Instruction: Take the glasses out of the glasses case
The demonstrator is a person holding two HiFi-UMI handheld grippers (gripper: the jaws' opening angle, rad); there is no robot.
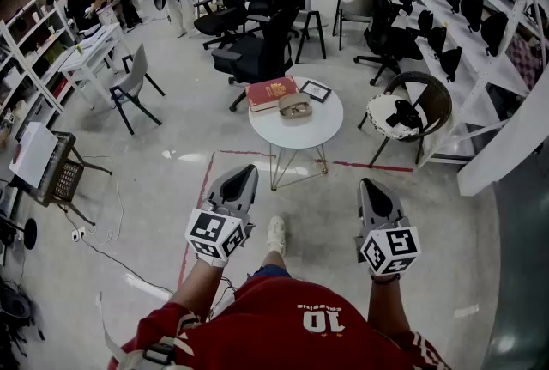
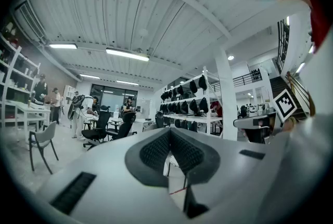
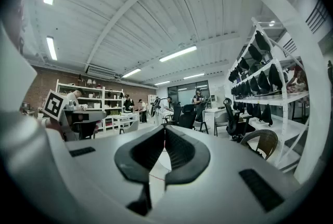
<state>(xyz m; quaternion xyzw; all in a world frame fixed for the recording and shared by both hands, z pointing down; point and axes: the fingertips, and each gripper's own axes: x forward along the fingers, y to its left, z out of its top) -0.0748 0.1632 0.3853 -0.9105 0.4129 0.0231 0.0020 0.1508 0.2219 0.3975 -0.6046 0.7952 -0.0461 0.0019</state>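
Observation:
The glasses case lies open, tan and oval, on a small round white table a couple of steps ahead of me; something dark shows inside it, too small to make out. Both grippers are held low near my waist, well short of the table. My left gripper points toward the table with its jaws closed tip to tip and nothing between them. My right gripper is likewise shut and empty.
A red book and a small framed picture share the table with the case. Black office chairs stand behind it, a wicker chair to its right, a grey chair at left. Red tape marks the floor. People stand far back.

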